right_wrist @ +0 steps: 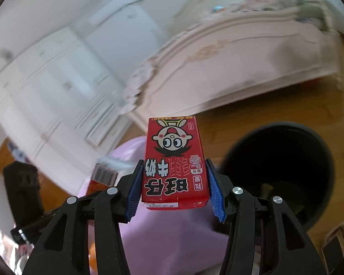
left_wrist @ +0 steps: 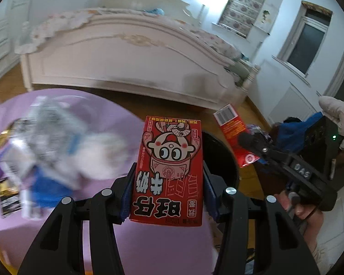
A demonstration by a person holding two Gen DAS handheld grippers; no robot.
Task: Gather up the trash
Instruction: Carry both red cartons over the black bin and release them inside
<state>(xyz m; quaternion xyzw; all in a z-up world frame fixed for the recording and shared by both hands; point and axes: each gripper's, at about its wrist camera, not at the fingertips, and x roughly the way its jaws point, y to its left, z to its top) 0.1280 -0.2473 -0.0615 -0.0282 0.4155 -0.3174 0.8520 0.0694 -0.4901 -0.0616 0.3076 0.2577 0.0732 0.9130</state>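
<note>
My left gripper (left_wrist: 169, 190) is shut on a red milk carton (left_wrist: 169, 151) with a cartoon face, its blue pads pressing both sides. My right gripper (right_wrist: 174, 176) grips a second red milk carton (right_wrist: 173, 146) the same way. In the left wrist view that second carton (left_wrist: 235, 137) shows at the right in the right gripper (left_wrist: 250, 141), which a gloved hand (left_wrist: 337, 116) holds. A black trash bin (right_wrist: 279, 160) stands open on the floor, right of the right carton. In the left wrist view its rim (left_wrist: 224, 158) lies just behind the left carton.
A purple-covered table (left_wrist: 167, 247) holds a blurred heap of wrappers and packets (left_wrist: 45, 142) at the left. A white bed (left_wrist: 126, 61) stands beyond on the wooden floor (right_wrist: 229, 123). White wardrobes (right_wrist: 45, 80) line the wall at the left of the right wrist view.
</note>
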